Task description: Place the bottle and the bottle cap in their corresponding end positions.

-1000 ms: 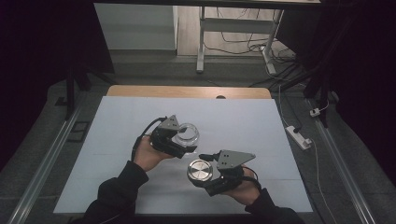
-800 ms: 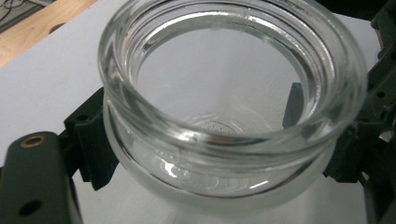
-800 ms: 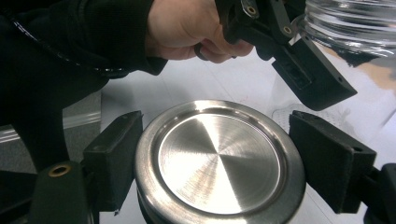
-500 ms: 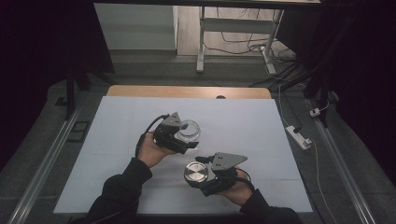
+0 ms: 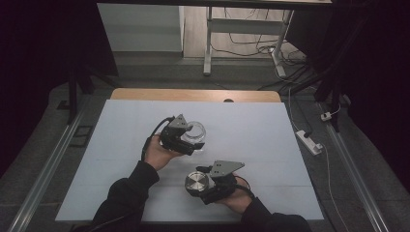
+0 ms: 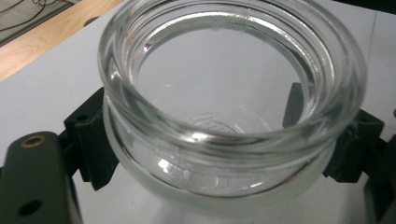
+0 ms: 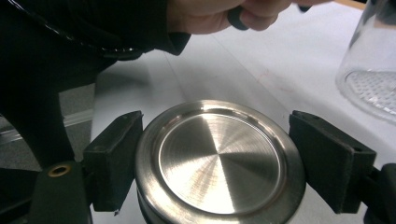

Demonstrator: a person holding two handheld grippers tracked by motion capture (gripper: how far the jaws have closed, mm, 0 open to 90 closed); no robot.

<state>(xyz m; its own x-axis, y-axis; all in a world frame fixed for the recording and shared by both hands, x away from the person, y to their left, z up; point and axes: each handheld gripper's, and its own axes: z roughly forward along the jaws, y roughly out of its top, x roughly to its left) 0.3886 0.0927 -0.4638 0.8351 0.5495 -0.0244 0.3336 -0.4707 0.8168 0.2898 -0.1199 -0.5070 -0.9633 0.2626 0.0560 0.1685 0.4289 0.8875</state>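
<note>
A clear glass jar [image 5: 197, 131] with its mouth open sits in my left gripper [image 5: 187, 134], mid-table. In the left gripper view the jar [image 6: 224, 93] is close up, mouth toward the camera, and the left gripper [image 6: 219, 149] is shut on it with a black pad [image 6: 91, 140] at each side. Nearer the front edge, my right gripper [image 5: 203, 183] is shut on a round brushed-metal lid [image 5: 197, 182]. Both pads [image 7: 114, 161] press the lid [image 7: 219, 161] at its rim. The jar's base [image 7: 369, 70] and the person's left hand [image 7: 219, 14] show beyond the lid.
The white tabletop [image 5: 251, 130] has a wooden strip [image 5: 193, 94] along its far edge. A power strip [image 5: 308, 141] lies on the floor to the right. Metal rails [image 5: 43, 179] run along both sides. Cables and a desk frame [image 5: 208, 43] stand beyond.
The right gripper has carried the lid a little left and toward the person. The left gripper with the jar has shifted slightly away, toward the far edge.
</note>
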